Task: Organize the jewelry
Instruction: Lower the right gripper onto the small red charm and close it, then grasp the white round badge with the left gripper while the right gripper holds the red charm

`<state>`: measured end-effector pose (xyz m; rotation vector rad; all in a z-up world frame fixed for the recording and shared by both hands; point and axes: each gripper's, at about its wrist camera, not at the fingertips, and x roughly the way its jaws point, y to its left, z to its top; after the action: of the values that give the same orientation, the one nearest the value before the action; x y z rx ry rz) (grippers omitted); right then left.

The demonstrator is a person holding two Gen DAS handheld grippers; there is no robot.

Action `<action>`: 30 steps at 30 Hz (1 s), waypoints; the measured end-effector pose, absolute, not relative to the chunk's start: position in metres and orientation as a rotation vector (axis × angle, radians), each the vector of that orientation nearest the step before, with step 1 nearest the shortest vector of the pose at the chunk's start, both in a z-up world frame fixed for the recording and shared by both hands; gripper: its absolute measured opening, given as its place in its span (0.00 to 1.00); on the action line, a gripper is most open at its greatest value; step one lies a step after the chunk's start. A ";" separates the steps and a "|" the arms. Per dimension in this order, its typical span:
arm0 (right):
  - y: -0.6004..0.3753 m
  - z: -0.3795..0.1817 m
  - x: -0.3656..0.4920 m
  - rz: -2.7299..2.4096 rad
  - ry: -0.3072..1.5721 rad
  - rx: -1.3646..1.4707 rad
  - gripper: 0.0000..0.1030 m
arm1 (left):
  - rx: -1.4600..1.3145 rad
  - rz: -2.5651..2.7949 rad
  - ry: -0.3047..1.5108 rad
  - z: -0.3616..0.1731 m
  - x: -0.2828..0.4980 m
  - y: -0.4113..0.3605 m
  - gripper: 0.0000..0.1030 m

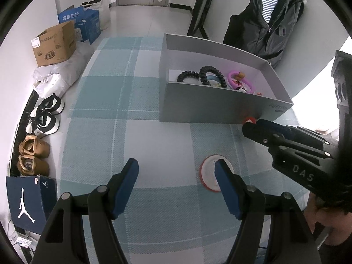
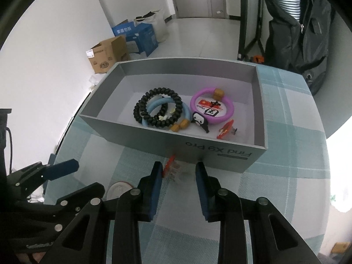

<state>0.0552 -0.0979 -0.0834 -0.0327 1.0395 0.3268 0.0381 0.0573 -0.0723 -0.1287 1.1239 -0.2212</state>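
A grey open box [image 2: 220, 154] [image 1: 209, 107] stands on the checked tablecloth. It holds a black bead bracelet [image 2: 157, 107], a blue ring [image 2: 165, 110], a purple ring [image 2: 212, 106], a round China badge, a small black figure pin [image 2: 199, 120] and a red pin [image 2: 226, 129]. A red and clear pin [image 2: 172, 167] lies on the cloth against the box front, between my open right gripper's [image 2: 178, 171] fingertips; its red edge shows in the left wrist view [image 1: 249, 120]. A red-rimmed white round badge [image 1: 209, 172] lies by my open left gripper [image 1: 177, 169].
Cardboard and blue boxes [image 1: 57, 44], shoes [image 1: 44, 118] and a Jordan shoebox [image 1: 30, 202] sit on the floor to the left. A dark jacket [image 1: 266, 26] hangs behind the table. The table edge runs along the left.
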 end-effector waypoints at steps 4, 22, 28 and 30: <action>-0.099 -0.077 0.053 0.348 1.030 -0.025 0.28 | -0.114 -0.241 1.117 -0.072 0.038 0.056 0.65; -0.163 -0.037 0.044 0.328 0.928 0.139 0.28 | 0.080 -0.297 1.088 -0.071 0.031 0.008 0.65; -0.177 -0.032 0.046 0.321 0.912 0.158 0.28 | 0.124 -0.278 1.105 -0.076 0.032 0.004 0.65; -0.182 -0.031 0.045 0.319 0.911 0.170 0.28 | 0.111 -0.273 1.124 -0.079 0.035 0.006 0.65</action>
<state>0.0450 -0.1820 -0.0308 0.1702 0.9112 0.3188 0.0352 0.0060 -0.0790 0.1108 1.1240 -0.2728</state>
